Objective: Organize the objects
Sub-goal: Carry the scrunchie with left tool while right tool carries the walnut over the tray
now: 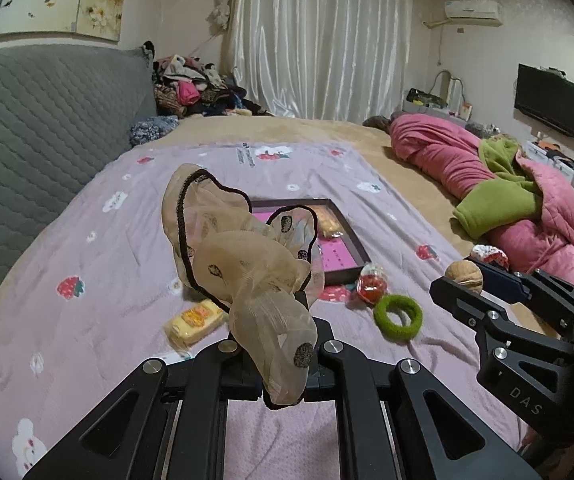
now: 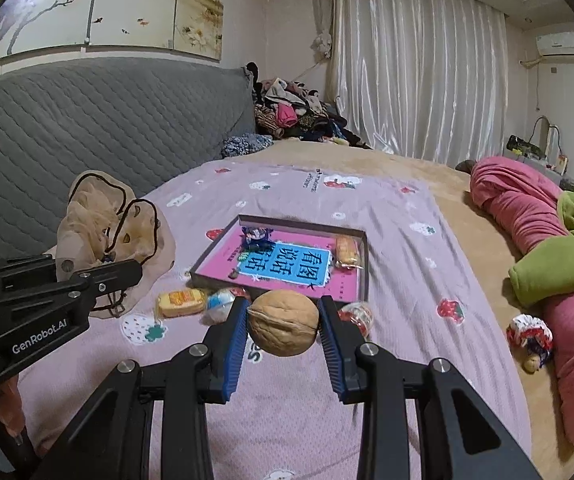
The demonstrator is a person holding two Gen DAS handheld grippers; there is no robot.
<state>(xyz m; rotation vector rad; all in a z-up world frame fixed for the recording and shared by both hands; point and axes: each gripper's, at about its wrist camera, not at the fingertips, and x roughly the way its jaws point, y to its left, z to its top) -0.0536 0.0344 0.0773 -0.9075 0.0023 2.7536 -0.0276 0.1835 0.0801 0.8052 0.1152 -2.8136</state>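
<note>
My left gripper is shut on a sheer beige scarf with black trim, held above the lilac bedspread; the scarf also shows at left in the right wrist view. My right gripper is shut on a walnut, held above the bed in front of the dark tray; the walnut also shows at right in the left wrist view. The tray holds a pink and blue book, a wrapped cake and a small toy.
On the bedspread near the tray lie a yellow wrapped snack, a green hair ring, a red and clear candy and a white and blue packet. Pink and green bedding is piled at right. A grey headboard stands at left.
</note>
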